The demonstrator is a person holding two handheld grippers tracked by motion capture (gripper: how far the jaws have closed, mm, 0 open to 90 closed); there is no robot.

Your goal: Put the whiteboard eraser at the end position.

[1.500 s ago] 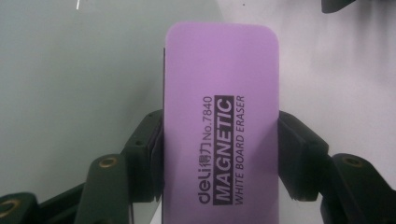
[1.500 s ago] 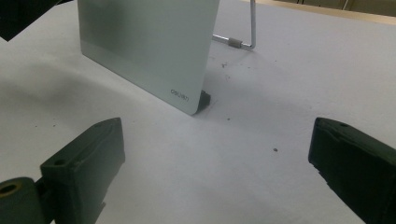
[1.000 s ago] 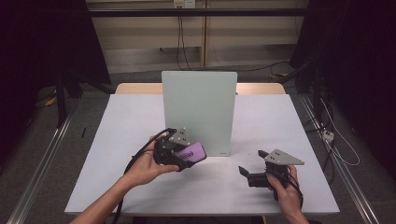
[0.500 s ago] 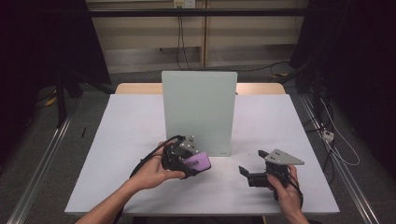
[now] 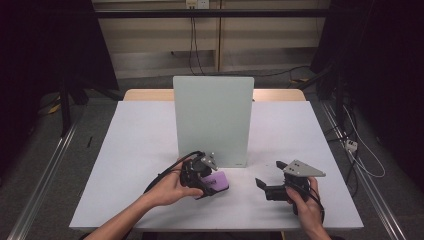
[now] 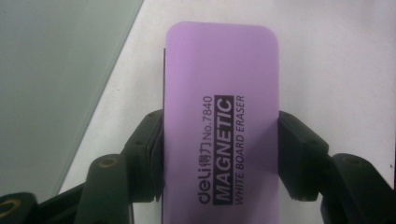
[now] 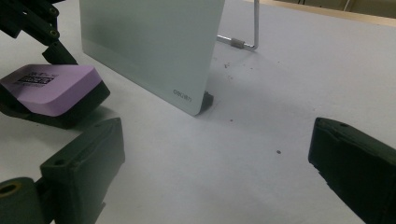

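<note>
Left gripper jaws clamp the purple eraser; right gripper jaws gape wide.

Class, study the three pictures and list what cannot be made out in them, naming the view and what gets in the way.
- Purple rectangular whiteboard eraser: near end cut off by the left gripper view's bottom edge.
- Eraser's black underside: hidden by its own purple top, left gripper view.
- Pale green upright board: its rear stand is hidden behind it in the high view.
- Right gripper: jaw tips too small and dark to read, high view.
</note>
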